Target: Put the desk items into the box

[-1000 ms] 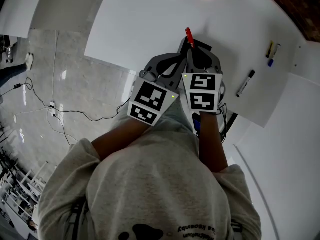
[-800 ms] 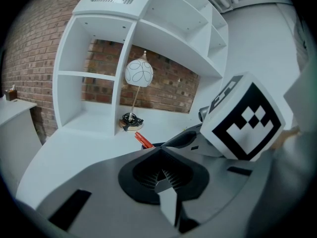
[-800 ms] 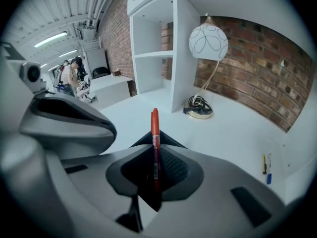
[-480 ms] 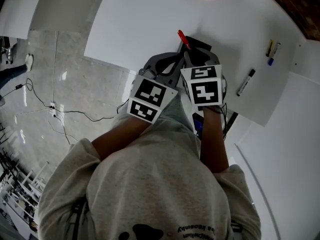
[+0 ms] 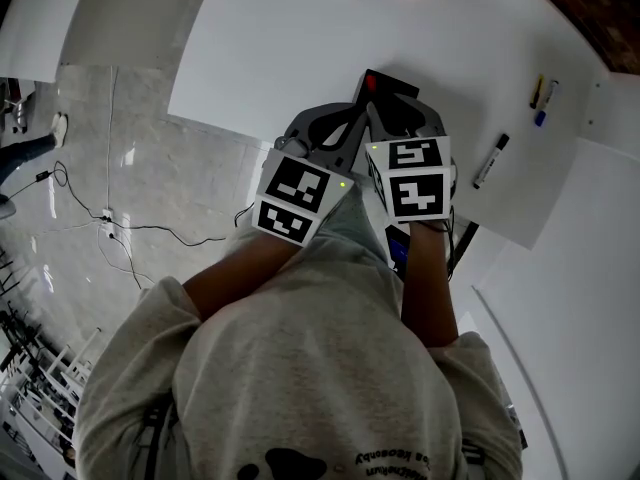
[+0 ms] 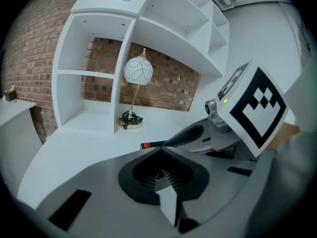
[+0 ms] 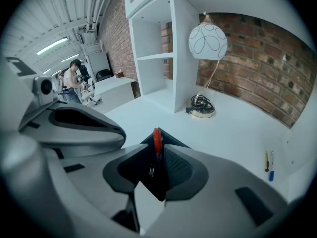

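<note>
A pen with a red cap point(image 5: 373, 83) sits between the jaws of my right gripper point(image 5: 386, 106), which is shut on it; in the right gripper view the red cap point(image 7: 157, 139) sticks out past the tips of that gripper point(image 7: 158, 150). The cap is over the near corner of a small black box point(image 5: 403, 86) on the white desk point(image 5: 290, 38). Close beside it on the left, my left gripper point(image 5: 347, 120) is shut with nothing in it point(image 6: 160, 153). Further right, a black marker point(image 5: 490, 163) lies on the desk.
A yellow pen and a blue-tipped pen point(image 5: 541, 96) lie at the desk's right edge. At the back stand a white globe lamp point(image 7: 207, 41), a coiled cable at its foot point(image 7: 202, 105) and white shelves point(image 6: 99, 73). Grey floor with cables point(image 5: 110, 218) is on the left.
The right gripper has tilted and brought the red-capped pen down; its red tip now sits lower, over the black box. The left gripper has barely moved.
</note>
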